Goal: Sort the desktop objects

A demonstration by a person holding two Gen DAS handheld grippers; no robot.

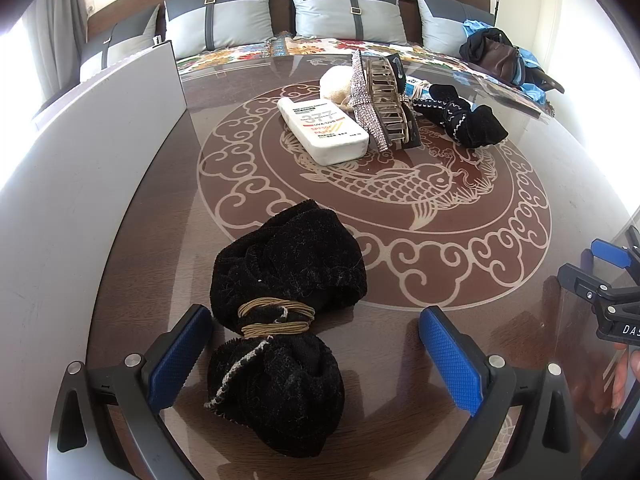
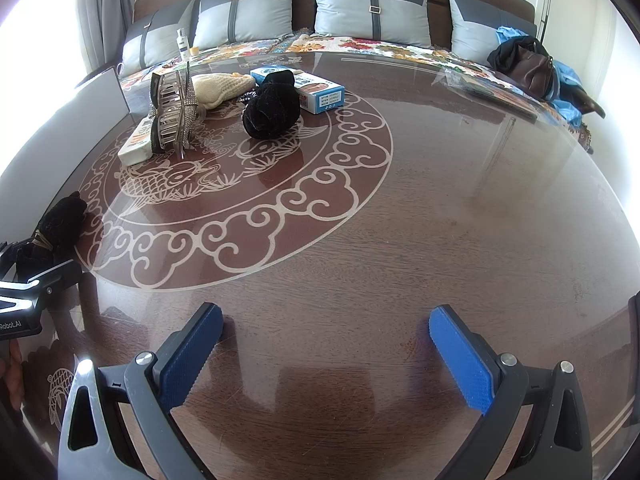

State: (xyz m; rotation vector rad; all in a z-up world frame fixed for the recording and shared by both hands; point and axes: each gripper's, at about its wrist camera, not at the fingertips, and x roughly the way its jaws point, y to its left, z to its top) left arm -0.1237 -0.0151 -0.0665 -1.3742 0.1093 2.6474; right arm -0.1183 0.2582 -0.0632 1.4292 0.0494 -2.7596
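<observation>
A black fuzzy cloth bundle (image 1: 288,264), tied with tan elastic bands, lies on the round table between the fingers of my left gripper (image 1: 316,314), which is open around it without pressing it. Farther back sit a white sunscreen bottle (image 1: 324,128), a rhinestone hair claw (image 1: 380,104), a cream knit piece (image 1: 336,84), a second black cloth item (image 1: 460,116) and a blue-and-white box (image 2: 316,88). My right gripper (image 2: 326,314) is open over bare tabletop with nothing between its pads. The same black bundle (image 2: 60,220) shows at the right wrist view's left edge.
A white upright panel (image 1: 120,120) stands along the table's left side. Behind the glass-topped table (image 2: 440,200) is a sofa with grey cushions (image 2: 368,8), a brown bag (image 2: 528,64) and a small bottle (image 2: 183,42). Flat packets (image 2: 492,92) lie at the table's far right.
</observation>
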